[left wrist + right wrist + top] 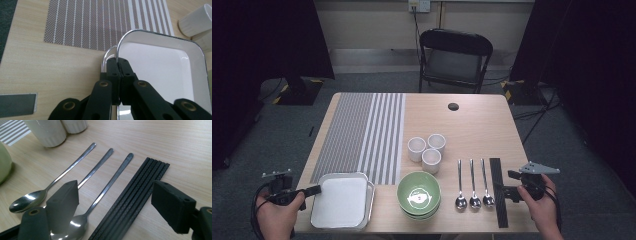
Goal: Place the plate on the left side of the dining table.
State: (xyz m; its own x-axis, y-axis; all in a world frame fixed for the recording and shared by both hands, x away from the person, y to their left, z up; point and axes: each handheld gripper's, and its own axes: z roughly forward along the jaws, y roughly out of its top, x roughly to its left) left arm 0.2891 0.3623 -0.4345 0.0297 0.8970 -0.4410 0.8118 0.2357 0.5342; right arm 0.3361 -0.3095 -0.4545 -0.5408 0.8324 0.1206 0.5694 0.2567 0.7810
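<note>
Two white trays (343, 202) lie stacked at the table's near left corner. My left gripper (316, 190) comes in from their left side. In the left gripper view its jaws are shut on the upper tray's metal rim (130, 33) at the near corner, and my left gripper (117, 63) hides that bit of the edge. Near the right front edge my right gripper (508, 184) stands open over the black chopsticks (498, 192). In the right gripper view the chopsticks (132, 195) lie between its wide-apart jaws, untouched, with my right gripper (117, 205) just above them.
Three steel spoons (472, 185) lie left of the chopsticks. Stacked green bowls (419, 194) sit at the front middle, three white cups (427, 148) behind them. A grey striped placemat (362, 135) covers the table's left half. A folding chair (454, 60) stands beyond the far edge.
</note>
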